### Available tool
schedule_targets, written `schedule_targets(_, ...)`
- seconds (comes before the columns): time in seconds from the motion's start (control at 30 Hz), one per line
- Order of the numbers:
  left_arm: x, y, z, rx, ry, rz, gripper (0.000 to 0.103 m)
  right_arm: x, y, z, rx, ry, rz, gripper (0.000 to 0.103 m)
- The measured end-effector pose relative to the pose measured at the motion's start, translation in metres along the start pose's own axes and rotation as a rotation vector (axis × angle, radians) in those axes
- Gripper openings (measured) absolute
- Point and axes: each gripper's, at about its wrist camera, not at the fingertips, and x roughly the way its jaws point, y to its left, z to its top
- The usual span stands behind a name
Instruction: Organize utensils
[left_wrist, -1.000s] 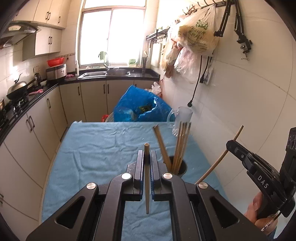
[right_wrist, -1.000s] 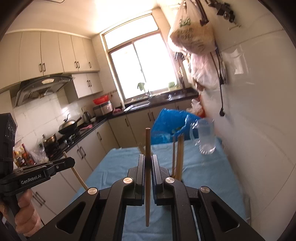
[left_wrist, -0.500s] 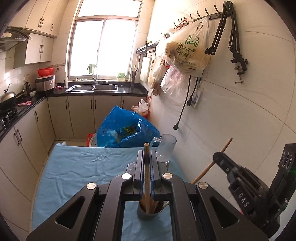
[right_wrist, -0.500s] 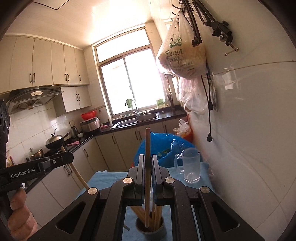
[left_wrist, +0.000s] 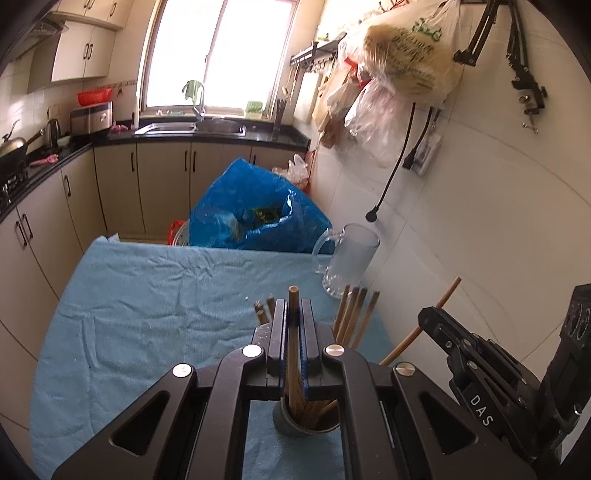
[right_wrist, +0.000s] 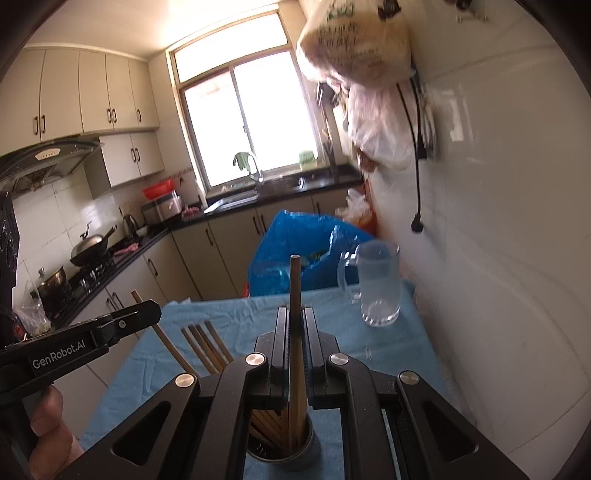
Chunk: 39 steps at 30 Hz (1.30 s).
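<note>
1. We hold the left claw (left_wrist: 293, 334) closed tight on a single wooden chopstick (left_wrist: 293, 354), which stands nearly upright between its pads at the centre of the left wrist view.
2. The lower end of that chopstick reaches down into the grey holder cup (left_wrist: 295, 430) at lower centre, where other chopsticks (left_wrist: 352, 317) already stand, fanning out to the upper right.
3. We hold the right claw (right_wrist: 294, 343) clamped on a second chopstick (right_wrist: 295, 295), upright at the centre of the right wrist view, its lower part sinking into the same cup (right_wrist: 308, 456) among the bundle.
4. The cup stands on the worktop's blue cloth (left_wrist: 147, 314).
5. A clear glass mug (left_wrist: 349, 260) stands on the cloth to the upper right of the cup, near the white tiled wall, well apart from both claws.
6. A blue plastic bag (left_wrist: 255, 206) sits beyond the far edge of the worktop.
</note>
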Motion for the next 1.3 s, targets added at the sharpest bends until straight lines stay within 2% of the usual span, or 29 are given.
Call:
schedule_targets(0.17, 0.005, 0.007, -0.005, -0.011, 0.020, -0.007, 0.005, 0.002, -0.005, -0.002, 0.023, 0.026, 0.012, 0.008)
schedule_targets(0.2, 0.005, 0.008, -0.004, -0.010, 0.021, -0.012, 0.005, 0.001, -0.006, 0.001, 0.022, 0.021, 0.008, 0.011)
schedule_targets(0.23, 0.003, 0.008, -0.003, -0.009, 0.022, -0.018, 0.007, -0.003, -0.007, 0.002, 0.021, 0.012, 0.006, 0.022)
schedule_targets(0.27, -0.001, 0.009, -0.003, -0.014, 0.019, -0.025, 0.013, -0.008, -0.006, 0.004, 0.020, -0.002, 0.009, 0.029)
schedule_targets(0.3, -0.003, 0.010, -0.002, -0.018, 0.016, -0.026, 0.026, -0.012, -0.005, 0.005, 0.018, -0.015, 0.009, 0.039)
schedule_targets(0.4, -0.018, 0.013, 0.000, -0.028, -0.021, -0.021, 0.043, -0.027, 0.001, 0.011, 0.005, -0.050, -0.010, 0.040)
schedule_targets(0.43, -0.024, 0.014, 0.001, -0.031, -0.032, -0.018, 0.046, -0.034, 0.002, 0.013, 0.006, -0.064, -0.014, 0.045)
schedule_targets(0.47, -0.032, 0.016, 0.001, -0.039, -0.049, -0.015, 0.057, -0.042, 0.003, 0.015, 0.004, -0.085, -0.024, 0.050)
schedule_targets(0.5, -0.036, 0.017, 0.002, -0.045, -0.061, -0.008, 0.068, -0.049, 0.005, 0.015, 0.000, -0.100, -0.034, 0.065)
schedule_targets(0.53, -0.046, 0.019, 0.001, -0.054, -0.087, 0.010, 0.072, -0.057, 0.008, 0.016, -0.007, -0.122, -0.054, 0.080)
schedule_targets(0.6, -0.059, 0.023, 0.001, -0.054, -0.119, 0.032, 0.078, -0.073, 0.013, 0.017, -0.022, -0.165, -0.100, 0.092)
schedule_targets(0.73, -0.093, 0.033, -0.009, -0.068, -0.199, 0.098, 0.087, -0.104, 0.020, 0.016, -0.032, -0.226, -0.159, 0.102)
schedule_targets(0.8, -0.113, 0.038, -0.018, -0.064, -0.244, 0.133, 0.096, -0.116, 0.023, 0.012, -0.032, -0.238, -0.180, 0.103)
schedule_targets(0.9, -0.136, 0.041, -0.039, -0.032, -0.303, 0.208, 0.099, -0.130, 0.025, 0.000, -0.023, -0.244, -0.234, 0.103)
schedule_targets(1.0, -0.153, 0.046, -0.065, -0.005, -0.325, 0.252, 0.103, -0.141, 0.023, -0.021, 0.005, -0.249, -0.259, 0.103)
schedule_targets(1.2, -0.162, 0.057, -0.122, 0.067, -0.302, 0.365, 0.103, -0.153, 0.031, -0.074, -0.012, -0.231, -0.314, 0.103)
schedule_targets(1.3, -0.164, 0.062, -0.155, 0.048, -0.284, 0.382, 0.103, -0.164, 0.038, -0.106, -0.014, -0.244, -0.360, 0.103)
